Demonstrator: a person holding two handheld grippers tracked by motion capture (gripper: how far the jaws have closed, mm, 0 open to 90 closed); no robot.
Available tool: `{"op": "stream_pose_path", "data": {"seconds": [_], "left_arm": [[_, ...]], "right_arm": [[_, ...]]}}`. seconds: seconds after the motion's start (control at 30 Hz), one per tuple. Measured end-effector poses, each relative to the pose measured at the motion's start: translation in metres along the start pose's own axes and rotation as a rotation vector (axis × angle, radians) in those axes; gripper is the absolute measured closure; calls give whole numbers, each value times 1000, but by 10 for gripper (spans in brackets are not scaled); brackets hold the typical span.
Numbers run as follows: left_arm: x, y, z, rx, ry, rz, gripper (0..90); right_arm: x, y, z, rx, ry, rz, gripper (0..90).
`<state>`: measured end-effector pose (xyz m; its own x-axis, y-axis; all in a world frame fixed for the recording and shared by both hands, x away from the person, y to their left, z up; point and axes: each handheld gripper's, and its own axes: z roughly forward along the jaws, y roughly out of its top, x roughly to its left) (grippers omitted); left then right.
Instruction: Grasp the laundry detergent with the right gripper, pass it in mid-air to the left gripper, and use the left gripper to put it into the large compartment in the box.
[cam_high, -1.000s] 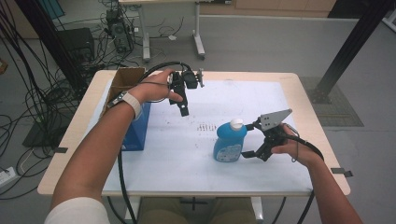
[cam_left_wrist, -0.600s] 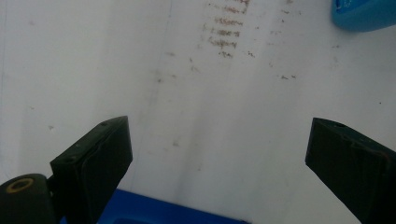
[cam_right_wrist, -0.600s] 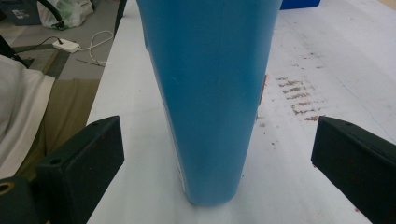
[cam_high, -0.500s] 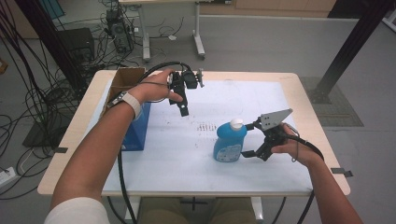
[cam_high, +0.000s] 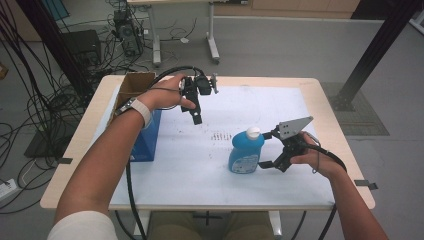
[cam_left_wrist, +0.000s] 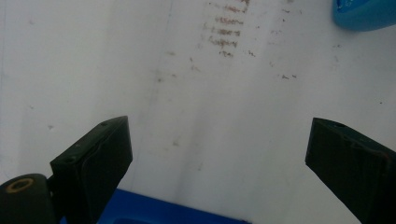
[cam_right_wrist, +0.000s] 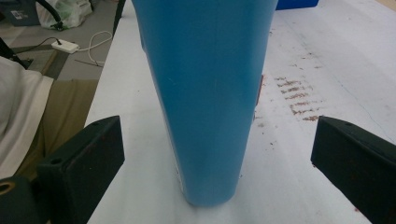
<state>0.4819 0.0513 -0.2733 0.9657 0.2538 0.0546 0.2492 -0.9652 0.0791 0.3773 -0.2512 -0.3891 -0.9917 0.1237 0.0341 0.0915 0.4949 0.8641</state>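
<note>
Right gripper view: our right gripper gapes around the blue bottle, jaws clear of it. Our left gripper hangs wide open, holding nothing.

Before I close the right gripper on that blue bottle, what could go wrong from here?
1. The blue bottle stands upright and tall on a narrow base between the open fingers of the right gripper; if one touches first, it may tip.
2. In the right gripper view the bottle sits closer to the left finger, so the grip could land off-centre and twist it.
3. The left gripper hangs open above the table, too far away to steady the bottle.
</note>
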Motion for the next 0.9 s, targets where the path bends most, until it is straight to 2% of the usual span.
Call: {"op": "stream_pose_path", "data": {"seconds": [0.77, 0.9], "left_arm": [[0, 1, 0, 3, 2, 8, 77], [0, 0, 0, 0, 0, -2, 77]], "right_arm": [[1, 0, 0, -1, 1, -1, 25], [1, 0, 1, -2, 1, -3, 25]]}}
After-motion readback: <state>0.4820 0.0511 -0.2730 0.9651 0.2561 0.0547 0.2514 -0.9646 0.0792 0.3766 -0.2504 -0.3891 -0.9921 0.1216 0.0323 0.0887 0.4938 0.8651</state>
